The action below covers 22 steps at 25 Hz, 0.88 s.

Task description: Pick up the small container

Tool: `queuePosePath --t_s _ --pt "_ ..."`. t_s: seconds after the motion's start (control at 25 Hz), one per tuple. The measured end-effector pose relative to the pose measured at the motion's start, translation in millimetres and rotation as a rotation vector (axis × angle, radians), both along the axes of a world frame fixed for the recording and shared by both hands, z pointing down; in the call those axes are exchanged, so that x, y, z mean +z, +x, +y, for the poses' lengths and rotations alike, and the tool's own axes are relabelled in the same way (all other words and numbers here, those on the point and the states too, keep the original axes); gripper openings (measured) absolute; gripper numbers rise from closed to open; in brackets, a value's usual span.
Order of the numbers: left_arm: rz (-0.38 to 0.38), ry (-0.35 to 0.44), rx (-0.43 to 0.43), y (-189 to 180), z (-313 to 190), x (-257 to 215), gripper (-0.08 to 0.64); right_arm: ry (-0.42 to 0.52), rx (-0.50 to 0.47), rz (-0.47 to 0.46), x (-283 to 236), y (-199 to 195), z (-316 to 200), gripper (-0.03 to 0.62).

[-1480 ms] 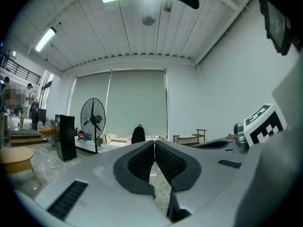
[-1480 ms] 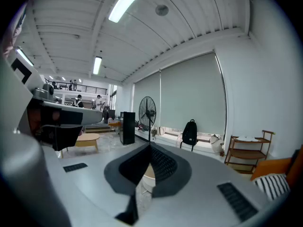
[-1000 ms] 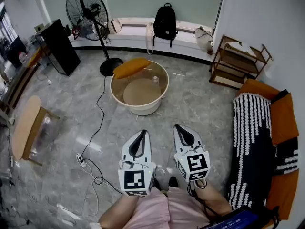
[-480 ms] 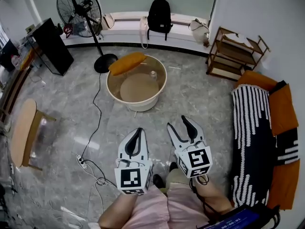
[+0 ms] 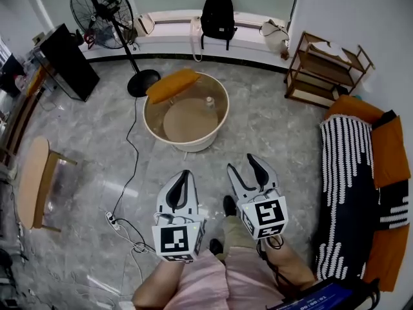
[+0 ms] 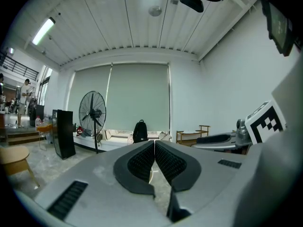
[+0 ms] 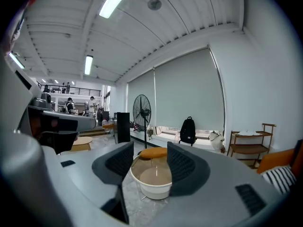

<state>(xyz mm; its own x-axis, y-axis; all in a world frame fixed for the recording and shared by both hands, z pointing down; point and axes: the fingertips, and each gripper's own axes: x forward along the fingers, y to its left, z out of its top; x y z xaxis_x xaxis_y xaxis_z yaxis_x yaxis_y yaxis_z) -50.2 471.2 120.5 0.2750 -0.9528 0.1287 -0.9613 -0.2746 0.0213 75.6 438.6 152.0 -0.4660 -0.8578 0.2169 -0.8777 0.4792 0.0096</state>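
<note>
PICKUP NOT YET BEGUN: The small container (image 5: 208, 101), a pale, bottle-like thing too small to be made out in detail, is seen standing inside the round, high-rimmed counter (image 5: 193, 146), close to its far right rim. An orange cushion (image 5: 171, 84) is laid across the counter's far left rim.

The step in hand is judged to be the approach, since both grippers are held on the near side of the counter, well apart from it and above the grey floor. It would best be done with the open gripper carried over the near rim and lowered from above, so that the container is taken between the pads with the rim wall and the cushion left untouched. The gripper should be closed only once the container is squarely between its jaws, as so slight a thing could easily be tipped by a sideways nudge.

The right gripper (image 5: 242, 163) is shown with its jaws spread wide and nothing held. In its own view the counter (image 7: 151, 189) and the cushion (image 7: 153, 152) are framed between them at a distance. The left gripper (image 5: 186, 172), just beside it on the same near side of the counter, is shown with its jaws pressed together and empty.
</note>
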Motion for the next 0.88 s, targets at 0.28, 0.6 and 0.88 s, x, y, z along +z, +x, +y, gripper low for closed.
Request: queuePosePath --t_s 0.28,0.6,0.88 --pt "-0.040 -0.038 -0.018 16 -80 7 0.012 -0.045 -0.016 0.000 17 20 -82 0.216" --pt "-0.061 -0.040 -0.062 39 -170 3 0.012 -0.044 -0.068 -0.013 16 38 -177 0.213" --pt "-0.074 -0.026 -0.110 34 -216 -2 0.012 -0.025 -0.097 -0.023 11 36 -237 0.210"
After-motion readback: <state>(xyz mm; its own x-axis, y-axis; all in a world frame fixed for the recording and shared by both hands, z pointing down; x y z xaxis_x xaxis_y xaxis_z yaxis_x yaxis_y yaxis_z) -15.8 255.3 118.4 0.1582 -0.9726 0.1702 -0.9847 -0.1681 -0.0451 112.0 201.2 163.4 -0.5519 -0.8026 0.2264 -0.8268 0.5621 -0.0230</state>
